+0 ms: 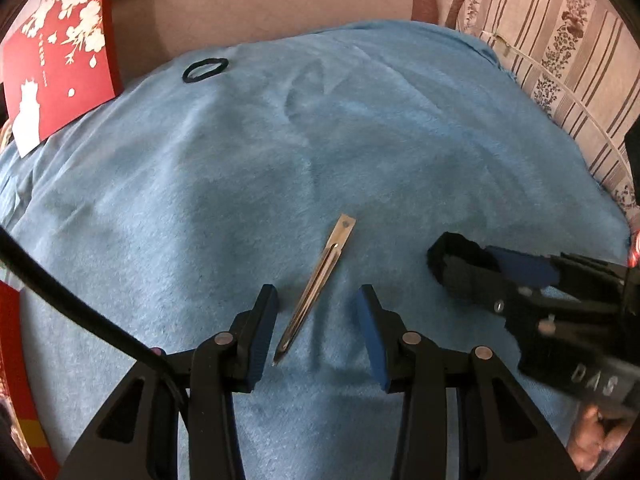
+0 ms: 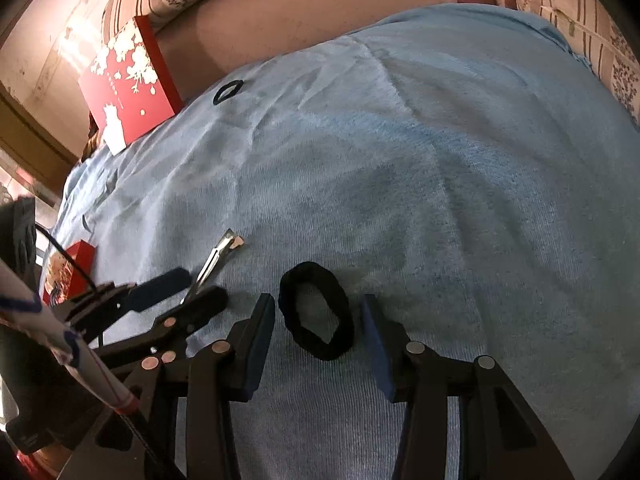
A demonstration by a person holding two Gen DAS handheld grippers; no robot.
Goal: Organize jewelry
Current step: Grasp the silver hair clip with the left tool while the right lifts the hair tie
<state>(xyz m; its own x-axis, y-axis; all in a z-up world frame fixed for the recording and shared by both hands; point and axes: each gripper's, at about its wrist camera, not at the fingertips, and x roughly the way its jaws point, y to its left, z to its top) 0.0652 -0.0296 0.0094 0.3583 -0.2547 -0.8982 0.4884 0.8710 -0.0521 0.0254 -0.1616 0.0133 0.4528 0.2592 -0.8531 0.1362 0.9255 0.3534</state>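
Left gripper [image 1: 318, 320] jaws partly open, straddling the metal hair clip [image 1: 316, 288]; pads clear of it, nothing held. Clip lies flat on the blue cloth [image 1: 280, 140], long axis running 7 to 1 o'clock, so the jaws would close across its width. Right gripper [image 2: 320, 320] jaws also partly open around the thick black scrunchie [image 2: 316, 310], which rests on the cloth, apparently untouched. Farther out at 11 o'clock: thin black hair tie [image 1: 205, 69] lying loose, beside the red box [image 1: 60, 56], probably the destination.
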